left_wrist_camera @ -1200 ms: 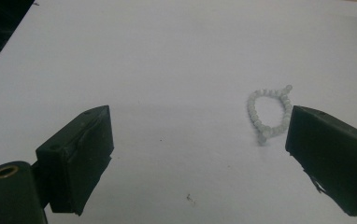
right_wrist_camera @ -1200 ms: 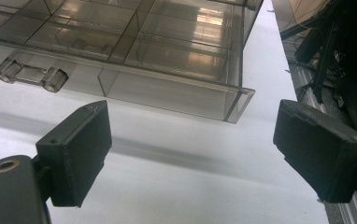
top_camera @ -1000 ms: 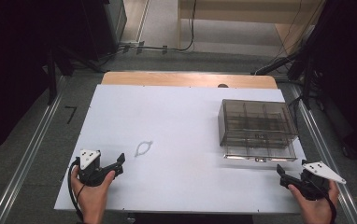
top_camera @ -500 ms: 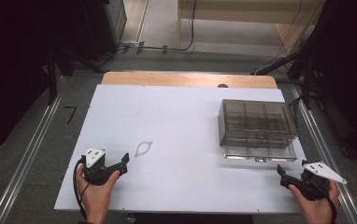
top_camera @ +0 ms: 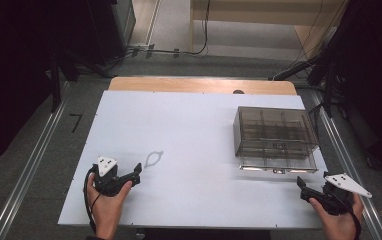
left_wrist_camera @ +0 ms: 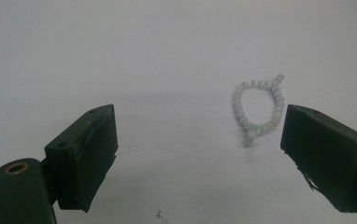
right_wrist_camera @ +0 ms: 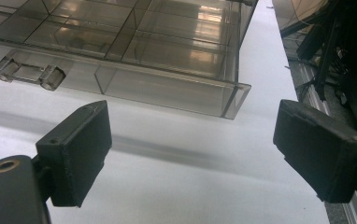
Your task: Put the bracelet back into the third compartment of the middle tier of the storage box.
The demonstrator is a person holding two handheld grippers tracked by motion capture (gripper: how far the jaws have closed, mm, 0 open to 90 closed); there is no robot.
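Note:
A small bracelet of pale beads lies on the white table, left of centre. My left gripper is open just short of it, jaws pointing toward it. In the left gripper view the bracelet sits ahead near the right jaw, and the left gripper holds nothing. A clear smoky plastic compartment box stands at the right with its lid shut. My right gripper is open near the front right corner, below the box. The right gripper view shows the box and its front latch ahead of the right gripper.
The table's wooden far edge borders a floor with cables. Metal rails run along both sides. Dark equipment stands beyond the table at left and right.
My left gripper has shifted slightly forward and right, closer to the bracelet. The right gripper has stayed put.

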